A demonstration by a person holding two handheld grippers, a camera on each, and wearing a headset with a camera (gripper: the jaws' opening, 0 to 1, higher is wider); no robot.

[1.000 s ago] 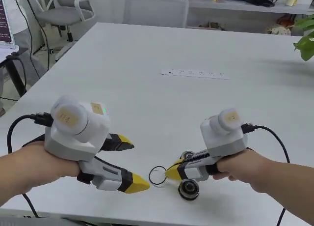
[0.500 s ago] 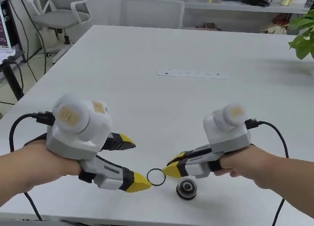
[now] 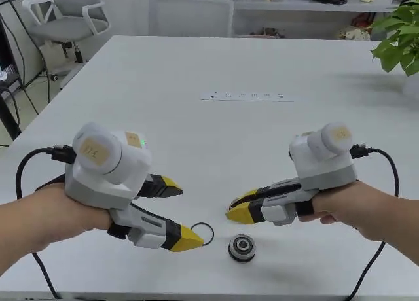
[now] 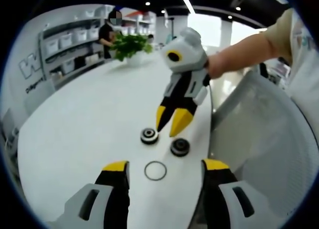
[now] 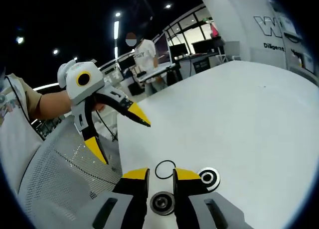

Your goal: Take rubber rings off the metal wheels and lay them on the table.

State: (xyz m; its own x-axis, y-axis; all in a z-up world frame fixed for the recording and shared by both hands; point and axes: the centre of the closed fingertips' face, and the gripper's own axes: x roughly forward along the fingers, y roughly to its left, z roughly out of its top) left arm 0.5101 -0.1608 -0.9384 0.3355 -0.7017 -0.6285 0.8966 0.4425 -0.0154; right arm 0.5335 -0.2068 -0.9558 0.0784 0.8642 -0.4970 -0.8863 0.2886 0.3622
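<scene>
The left claw (image 3: 190, 216) is held wide open and the right claw (image 3: 230, 211) narrowly parted, both empty, one thin black rubber ring (image 4: 155, 171) being already laid on the white bench (image 3: 216, 137) just before the left jaws, while at least one of the two small round metal wheels (image 4: 149, 136) (image 4: 180, 147) nearby is judged still to be stripped.

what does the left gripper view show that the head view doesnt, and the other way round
Left gripper view: a second metal wheel by the tips of the right gripper, plus shelves. Head view: the body of the left gripper, a power strip, a chair. Both: the rubber ring flat on the table, the other wheel, the plant.
</scene>
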